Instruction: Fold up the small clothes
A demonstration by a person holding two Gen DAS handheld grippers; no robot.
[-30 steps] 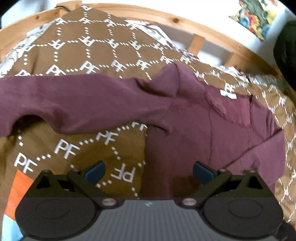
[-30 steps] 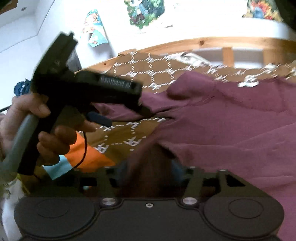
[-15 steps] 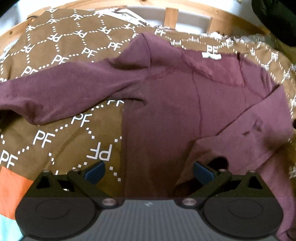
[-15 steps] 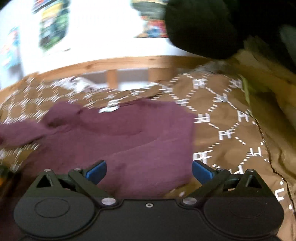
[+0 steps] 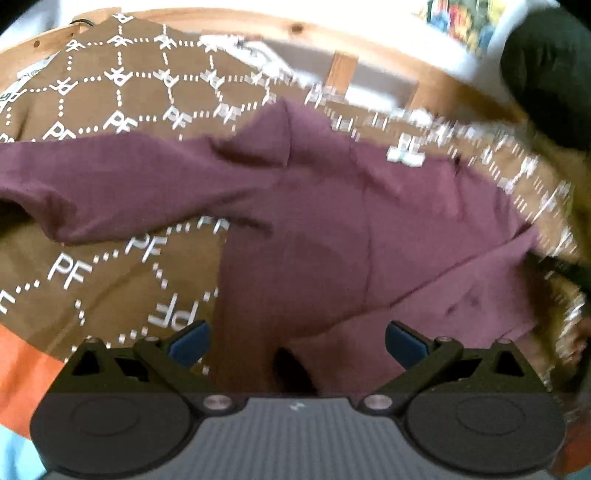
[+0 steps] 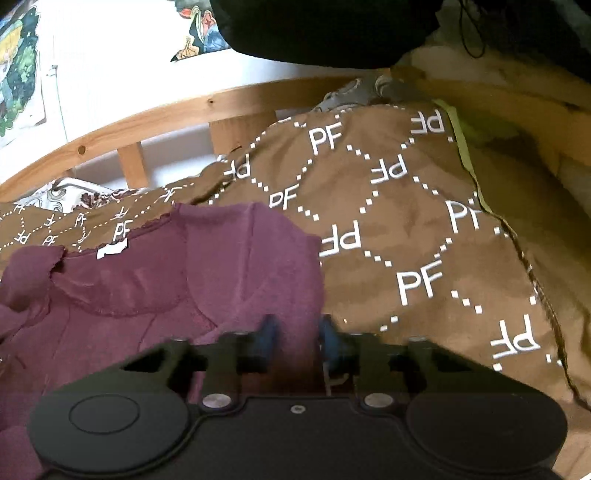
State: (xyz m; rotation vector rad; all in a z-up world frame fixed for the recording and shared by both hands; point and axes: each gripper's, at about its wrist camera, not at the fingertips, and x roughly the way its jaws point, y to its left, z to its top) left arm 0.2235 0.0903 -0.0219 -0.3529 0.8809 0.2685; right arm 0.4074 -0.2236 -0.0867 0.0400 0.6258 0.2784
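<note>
A maroon long-sleeved top (image 5: 332, 221) lies spread on a brown bedcover printed with white "PF" letters (image 5: 110, 92). One sleeve (image 5: 110, 192) stretches out to the left; the other sleeve is folded in over the body at the right. My left gripper (image 5: 297, 341) is open just above the lower part of the top. In the right wrist view the top (image 6: 147, 295) fills the left half, and my right gripper (image 6: 297, 336) is shut on a fold of its right edge. The white neck label (image 6: 112, 251) shows at the collar.
A wooden bed rail (image 6: 184, 110) runs along the far side below a white wall with colourful pictures (image 6: 16, 74). A black garment (image 6: 314, 29) hangs at the top right. An orange and light-blue patch of cloth (image 5: 18, 373) lies at the lower left.
My right gripper was open half a second ago and has now closed on the top's right edge. The left gripper stays open and has shifted slightly over the top.
</note>
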